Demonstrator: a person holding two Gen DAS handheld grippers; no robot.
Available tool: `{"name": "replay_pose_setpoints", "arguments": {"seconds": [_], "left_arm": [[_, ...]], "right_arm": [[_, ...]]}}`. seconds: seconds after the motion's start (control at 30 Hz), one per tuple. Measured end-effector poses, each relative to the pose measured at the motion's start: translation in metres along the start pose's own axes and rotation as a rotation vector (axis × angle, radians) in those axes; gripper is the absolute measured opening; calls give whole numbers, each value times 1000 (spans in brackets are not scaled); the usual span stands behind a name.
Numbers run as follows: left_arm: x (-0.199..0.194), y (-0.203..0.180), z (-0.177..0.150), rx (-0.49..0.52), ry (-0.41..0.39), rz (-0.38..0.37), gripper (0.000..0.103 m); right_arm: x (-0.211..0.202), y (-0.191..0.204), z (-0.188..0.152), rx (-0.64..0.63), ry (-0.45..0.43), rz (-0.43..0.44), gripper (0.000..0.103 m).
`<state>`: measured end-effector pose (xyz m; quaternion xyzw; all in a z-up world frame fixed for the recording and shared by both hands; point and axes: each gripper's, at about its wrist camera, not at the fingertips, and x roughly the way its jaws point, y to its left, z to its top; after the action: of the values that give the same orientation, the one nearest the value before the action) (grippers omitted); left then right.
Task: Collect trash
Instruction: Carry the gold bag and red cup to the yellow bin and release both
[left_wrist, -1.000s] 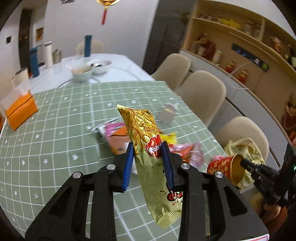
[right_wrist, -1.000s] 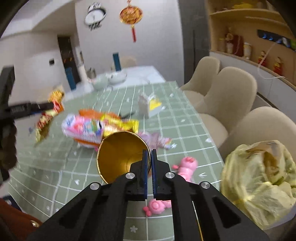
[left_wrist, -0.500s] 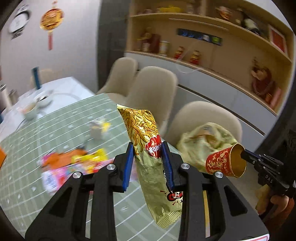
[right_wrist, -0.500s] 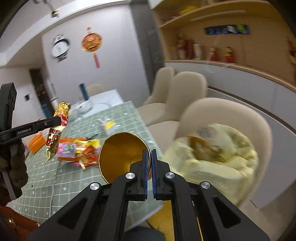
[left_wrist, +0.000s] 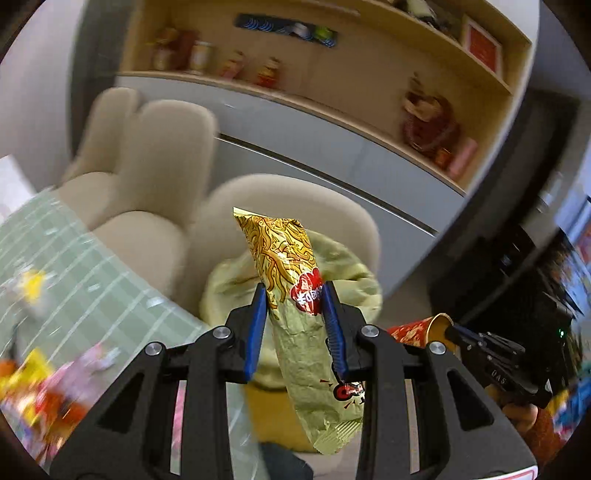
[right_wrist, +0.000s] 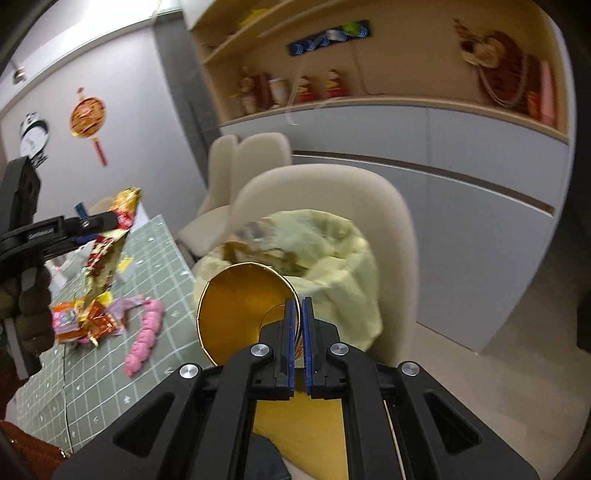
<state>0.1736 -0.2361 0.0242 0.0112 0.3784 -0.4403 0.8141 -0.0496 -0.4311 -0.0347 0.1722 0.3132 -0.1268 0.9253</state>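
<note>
Both claws have swung off the desk (right_wrist: 155, 258) toward the bag (right_wrist: 332, 258). Left claw (left_wrist: 295, 317) pinches wrapper (left_wrist: 295, 295) upright above bag mouth; right claw (right_wrist: 298, 325) clamps cup (right_wrist: 236, 306) rim, just short, ready to drop. More wrappers at the desk's near edge.

Beige upholstered chairs (right_wrist: 325, 206) stand beside a green grid-patterned table (right_wrist: 162, 254); behind them run grey cabinets (right_wrist: 461, 206) under wooden shelves (right_wrist: 406, 74) of ornaments, on a pale floor (right_wrist: 517, 350)
</note>
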Motion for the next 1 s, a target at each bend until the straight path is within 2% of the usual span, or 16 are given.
{"name": "replay_pose_setpoints", "arguments": {"seconds": [0.1,0.23,0.27,0.37,0.43,0.57,0.63,0.67,0.7,0.77,0.83,0.9,1.0], "left_arm": [[55,-17,18,31,86,-111,29],[126,-35,33,63,209,-187,29],[142,-37,34,72,242,-177,29],[201,-33,31,96,355,-66,29],[226,-29,30,114,397,9,29],[257,-24,27,198,427,179,29],[261,-27,27,222,424,188,30],[259,-28,28,218,420,170,33],[254,-26,30,191,416,127,34],[237,-18,35,119,411,24,46],[215,-11,37,73,377,-16,48],[182,0,39,33,314,-30,49],[141,18,40,-7,234,10,49]], "right_arm": [[2,-9,-1,20,10,-32,6],[5,-19,-3,47,26,-75,6],[7,-25,-3,59,36,-89,6],[11,-30,-3,75,54,-123,6],[13,-33,-1,72,61,-148,6],[25,-42,8,82,77,-194,6],[32,-45,14,90,82,-204,6],[37,-46,19,91,80,-204,6],[40,-45,25,85,74,-204,6],[46,-40,38,63,54,-200,6],[53,-34,51,32,38,-191,6],[64,-21,68,-33,16,-190,6],[82,-1,88,-104,-10,-165,8]]}}
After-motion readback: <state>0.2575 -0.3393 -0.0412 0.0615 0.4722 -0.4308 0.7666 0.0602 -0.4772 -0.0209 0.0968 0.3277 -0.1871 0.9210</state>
